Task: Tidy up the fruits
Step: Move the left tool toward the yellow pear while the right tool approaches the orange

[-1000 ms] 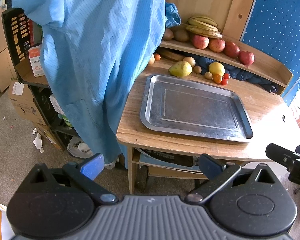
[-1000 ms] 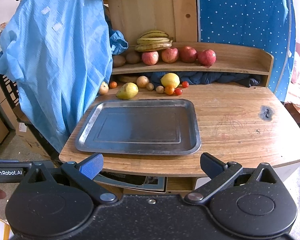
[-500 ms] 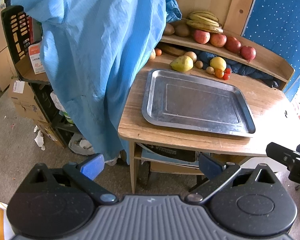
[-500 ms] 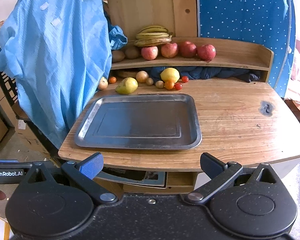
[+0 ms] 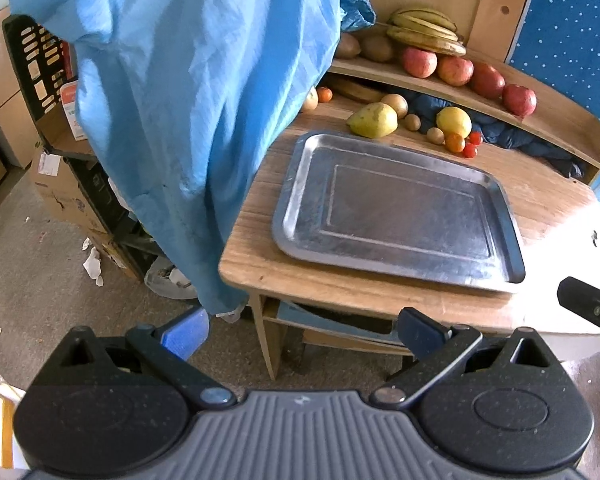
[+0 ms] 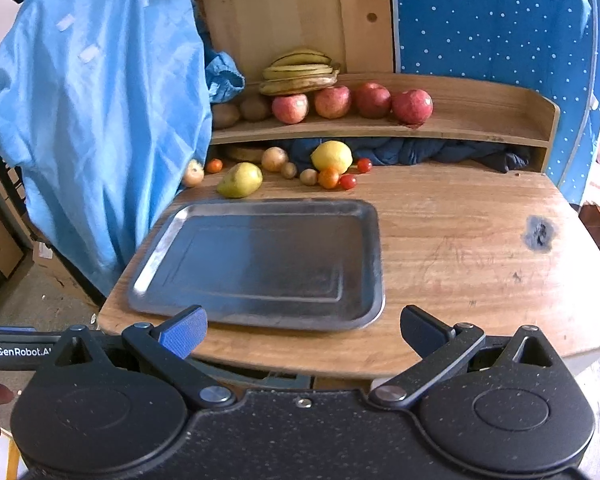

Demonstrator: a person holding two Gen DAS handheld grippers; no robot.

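Blue cloth draped over the table's left edge, bare steel tray before loose yellow pear, lemon, shelf apples, left gripper and right gripper both spread, holding nothing

Wooden table w/ a dark burn mark and a raised back shelf, set against a plywood panel and a blue white-dotted wall. Light-blue cloth hangs at left over cardboard boxes; grey floor w/ paper scraps, bright daylight from right.
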